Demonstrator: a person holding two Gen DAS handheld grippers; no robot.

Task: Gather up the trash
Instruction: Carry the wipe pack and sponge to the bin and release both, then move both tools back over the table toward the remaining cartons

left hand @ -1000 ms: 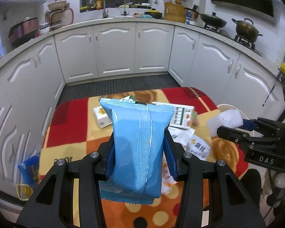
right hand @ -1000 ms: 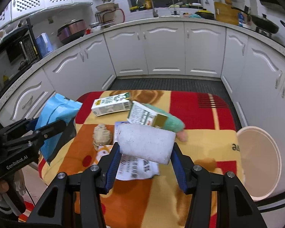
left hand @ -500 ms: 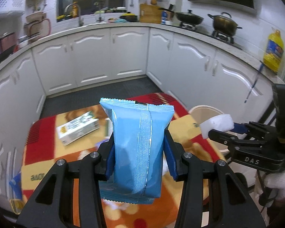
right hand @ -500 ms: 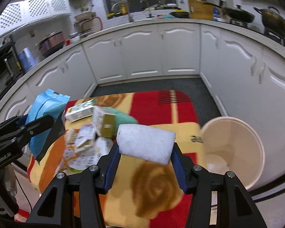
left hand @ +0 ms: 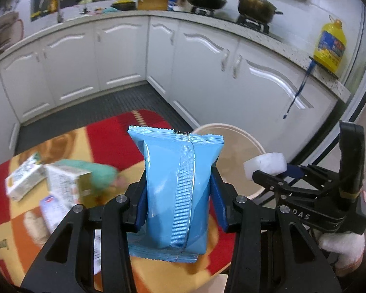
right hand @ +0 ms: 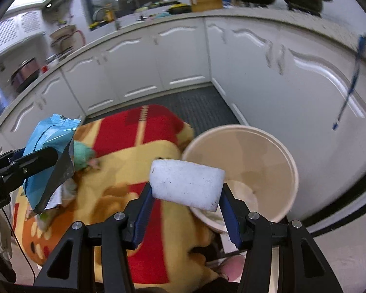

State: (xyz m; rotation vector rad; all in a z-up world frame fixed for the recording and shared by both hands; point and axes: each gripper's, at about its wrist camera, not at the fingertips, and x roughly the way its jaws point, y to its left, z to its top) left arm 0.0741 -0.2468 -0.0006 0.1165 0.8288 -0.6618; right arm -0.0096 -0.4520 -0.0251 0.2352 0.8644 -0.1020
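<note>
Foam block [right hand: 186, 185] is clamped in the right tool [right hand: 185, 205] at the near rim of the beige bin [right hand: 268, 144]; blue packet [left hand: 179, 190] is gripped upright in the left tool [left hand: 178, 210], over the blanket-covered worktop [left hand: 109, 134]. Each should be carried fully over the bin mouth before release. Cartons [left hand: 61, 183] wait beyond; white cabinets [left hand: 207, 56] crowd the bin.

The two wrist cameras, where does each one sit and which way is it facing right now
Left wrist: on the left gripper, angled down along its fingers clamping a blue packet; beyond, the patterned table and beige bin; the right gripper and a gloved hand show at right.
Right wrist: on the right gripper, angled down over its white sponge toward the bin; the left gripper shows at left.
Shared: packet, sponge, bin, table, white cabinets.
</note>
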